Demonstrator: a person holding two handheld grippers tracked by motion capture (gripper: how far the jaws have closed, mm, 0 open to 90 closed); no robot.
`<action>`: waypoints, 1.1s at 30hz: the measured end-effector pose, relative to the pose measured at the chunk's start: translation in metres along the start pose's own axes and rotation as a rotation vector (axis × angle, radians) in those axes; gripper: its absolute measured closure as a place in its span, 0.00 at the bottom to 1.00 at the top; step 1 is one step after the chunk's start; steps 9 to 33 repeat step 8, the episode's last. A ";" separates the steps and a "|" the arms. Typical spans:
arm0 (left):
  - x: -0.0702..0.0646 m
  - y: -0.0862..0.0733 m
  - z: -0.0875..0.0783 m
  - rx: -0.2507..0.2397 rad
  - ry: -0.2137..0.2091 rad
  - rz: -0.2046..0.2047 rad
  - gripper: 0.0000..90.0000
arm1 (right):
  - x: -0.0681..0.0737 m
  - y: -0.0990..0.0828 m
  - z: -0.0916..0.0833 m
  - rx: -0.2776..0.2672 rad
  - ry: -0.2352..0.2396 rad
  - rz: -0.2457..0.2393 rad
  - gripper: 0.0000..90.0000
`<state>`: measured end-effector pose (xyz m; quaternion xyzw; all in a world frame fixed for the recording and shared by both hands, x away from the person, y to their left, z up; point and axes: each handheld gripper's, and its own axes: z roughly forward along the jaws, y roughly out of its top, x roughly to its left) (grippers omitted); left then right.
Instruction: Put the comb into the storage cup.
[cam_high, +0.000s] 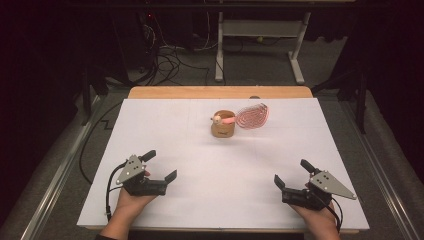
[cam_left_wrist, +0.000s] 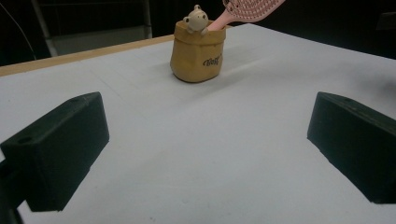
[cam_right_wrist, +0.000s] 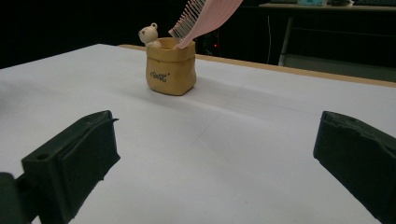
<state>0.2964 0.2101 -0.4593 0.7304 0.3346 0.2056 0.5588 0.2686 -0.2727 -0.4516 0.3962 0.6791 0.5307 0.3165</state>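
Both hands rest low at the near edge, left tongs (cam_high: 161, 165) and right tongs (cam_high: 291, 172) spread wide, empty.

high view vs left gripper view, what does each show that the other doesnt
High view alone: both hands with the left gripper and right gripper, open, resting near the table's near edge, plus the floor, cables and a desk frame beyond. Left gripper view alone: the dark lettering on the tan holder's side, seen close. Both: the tan holder with its small bear figure at the rim and the pink hairbrush standing in it, head leaning out.
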 end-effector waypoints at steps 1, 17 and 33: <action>0.000 0.000 0.000 0.000 -0.001 0.000 0.00 | 0.000 0.000 0.000 -0.001 -0.002 -0.002 0.00; 0.000 0.000 0.000 -0.001 0.001 -0.001 0.00 | 0.000 0.000 -0.001 -0.001 -0.005 -0.007 0.00; 0.000 0.000 0.000 -0.001 0.001 -0.001 0.00 | 0.000 0.000 -0.001 -0.001 -0.005 -0.007 0.00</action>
